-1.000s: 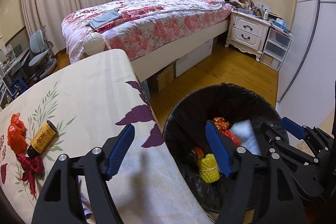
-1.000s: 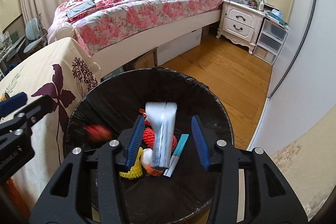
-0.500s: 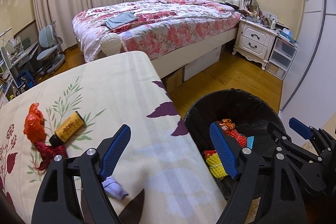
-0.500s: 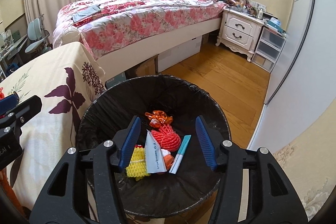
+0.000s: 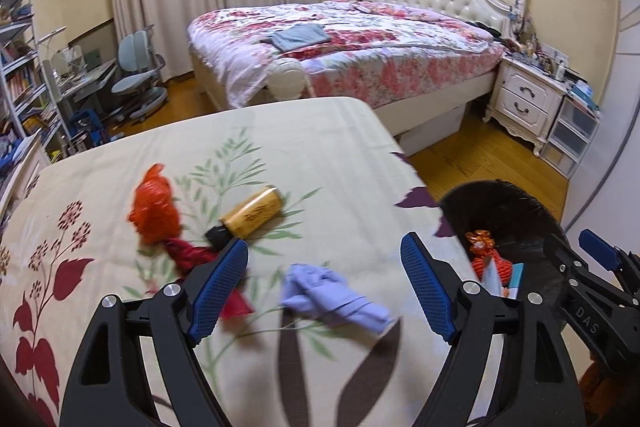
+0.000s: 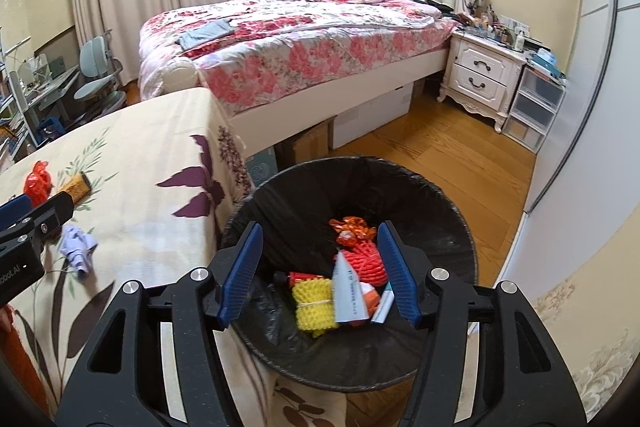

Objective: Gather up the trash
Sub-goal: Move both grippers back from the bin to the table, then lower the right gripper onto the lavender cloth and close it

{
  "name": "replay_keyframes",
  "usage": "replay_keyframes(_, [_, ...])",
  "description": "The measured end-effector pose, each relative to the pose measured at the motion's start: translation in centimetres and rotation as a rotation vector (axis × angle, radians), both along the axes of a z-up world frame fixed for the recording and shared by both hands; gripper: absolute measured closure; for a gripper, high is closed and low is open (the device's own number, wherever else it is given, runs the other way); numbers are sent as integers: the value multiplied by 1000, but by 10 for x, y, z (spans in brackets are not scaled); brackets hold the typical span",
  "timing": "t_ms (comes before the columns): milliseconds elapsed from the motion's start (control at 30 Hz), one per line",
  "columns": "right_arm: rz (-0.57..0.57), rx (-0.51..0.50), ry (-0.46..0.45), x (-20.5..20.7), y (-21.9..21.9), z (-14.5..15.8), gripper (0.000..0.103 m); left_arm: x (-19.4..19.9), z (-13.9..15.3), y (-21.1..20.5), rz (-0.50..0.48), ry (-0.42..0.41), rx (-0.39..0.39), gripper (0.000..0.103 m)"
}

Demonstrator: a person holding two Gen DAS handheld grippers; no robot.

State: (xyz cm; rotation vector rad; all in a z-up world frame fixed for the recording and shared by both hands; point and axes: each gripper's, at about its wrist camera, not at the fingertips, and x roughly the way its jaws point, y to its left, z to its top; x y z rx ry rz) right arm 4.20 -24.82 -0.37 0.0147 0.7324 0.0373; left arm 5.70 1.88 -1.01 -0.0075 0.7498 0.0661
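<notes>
My left gripper [image 5: 326, 285] is open and empty above the table, with a crumpled lilac wrapper [image 5: 334, 297] lying between its fingers. Farther left lie a yellow bottle with a black cap [image 5: 250, 215], an orange-red plastic bag [image 5: 154, 207] and a dark red ribbon [image 5: 188, 255]. My right gripper [image 6: 318, 273] is open and empty over the black-lined trash bin [image 6: 440, 223], which holds a yellow foam net [image 6: 312, 309], a white packet [image 6: 348, 289], a red net and orange foil. The bin also shows in the left wrist view [image 5: 532, 215].
The table carries a cream floral cloth [image 5: 280, 151], its right edge beside the bin. Behind it stand a bed [image 6: 300, 39], a white nightstand [image 6: 480, 75] and plastic drawers [image 6: 536, 103]. A desk and chair [image 5: 136, 75] are at the far left. Wooden floor [image 6: 440, 163] surrounds the bin.
My left gripper has swung left from the bin to over the table, bringing the lilac wrapper between its fingers. The white packet dropped from my right gripper into the bin; the right gripper rose slightly.
</notes>
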Motion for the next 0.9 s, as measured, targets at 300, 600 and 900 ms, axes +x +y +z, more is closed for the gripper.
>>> replay_keyframes(300, [117,14,0,-11,49,7,45,-22,-7,58,109,23,-2,24])
replay_keyframes(600, [250,15,6,-20,100,10,45,-39,-15,105,197,42,-12,24])
replay_keyframes(900, [353,-4,53,-19,146,-3,45,-45,-20,124,229,53,-20,24])
